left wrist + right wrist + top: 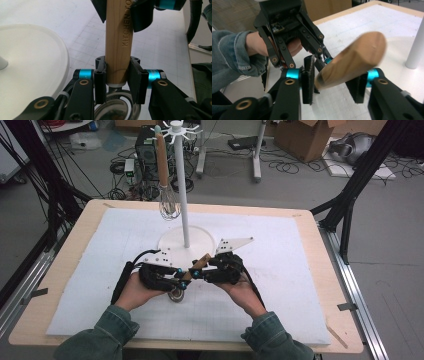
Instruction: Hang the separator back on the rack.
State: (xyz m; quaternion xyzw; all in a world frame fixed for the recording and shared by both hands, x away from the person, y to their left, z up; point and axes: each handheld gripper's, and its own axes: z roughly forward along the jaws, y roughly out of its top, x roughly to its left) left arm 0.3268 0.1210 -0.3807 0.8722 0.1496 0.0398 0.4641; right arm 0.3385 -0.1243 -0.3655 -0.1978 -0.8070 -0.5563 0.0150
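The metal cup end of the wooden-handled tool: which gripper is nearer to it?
Left. The left gripper clamps the wooden handle just above the metal cup; the right gripper sits farther up, near the handle's free end.

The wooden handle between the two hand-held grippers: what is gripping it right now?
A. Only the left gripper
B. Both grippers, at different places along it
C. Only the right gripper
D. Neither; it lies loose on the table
B. In the left gripper view the left gripper has its black jaws pressed on the light wooden handle near its metal end, while the right gripper clamps it farther up.
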